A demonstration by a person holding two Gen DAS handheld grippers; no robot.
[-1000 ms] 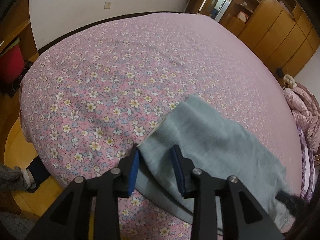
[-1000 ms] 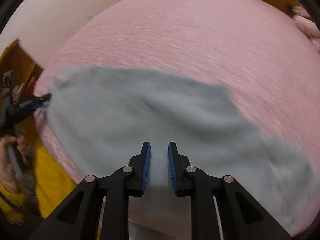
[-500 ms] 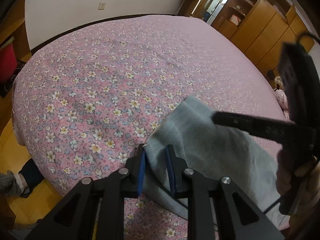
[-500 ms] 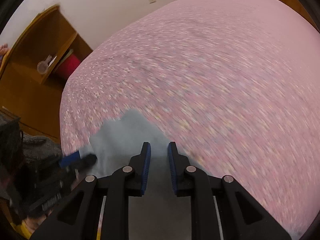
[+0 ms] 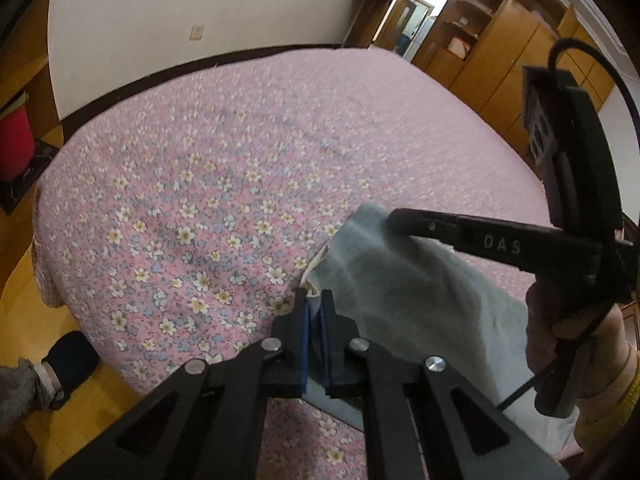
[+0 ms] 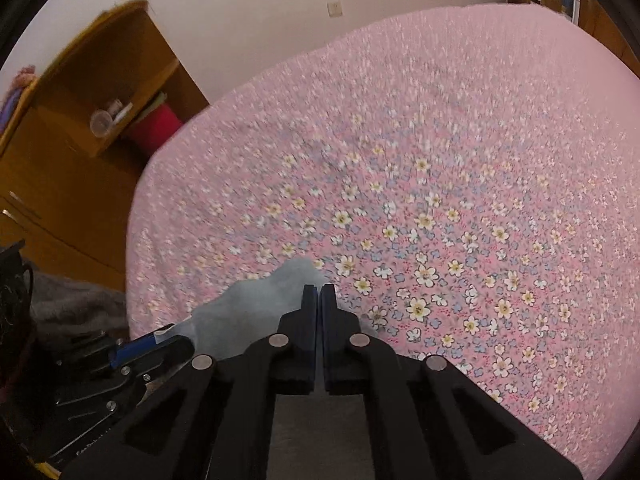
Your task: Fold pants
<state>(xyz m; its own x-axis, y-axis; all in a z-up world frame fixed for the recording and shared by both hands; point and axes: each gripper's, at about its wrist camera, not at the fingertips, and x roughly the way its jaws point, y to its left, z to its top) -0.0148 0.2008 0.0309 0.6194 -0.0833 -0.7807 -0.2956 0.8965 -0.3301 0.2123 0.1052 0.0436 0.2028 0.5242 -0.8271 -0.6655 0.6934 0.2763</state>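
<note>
Grey-blue pants lie folded at the near edge of the bed. My left gripper is shut on their near left corner, with cloth pinched between the blue pads. In the left wrist view my right gripper reaches in from the right, its tip on the far corner of the same end. In the right wrist view my right gripper has its fingers pressed together at the edge of the pants. My left gripper shows at the lower left there, holding cloth.
A pink flowered sheet covers the bed, which stretches far ahead. A wooden wardrobe and a doorway stand beyond it. At the left are a red bin, a wooden shelf unit and a person's foot on the floor.
My left gripper's jaws closed on the pants' corner. My right gripper swept left across the pants to the same end and shut there.
</note>
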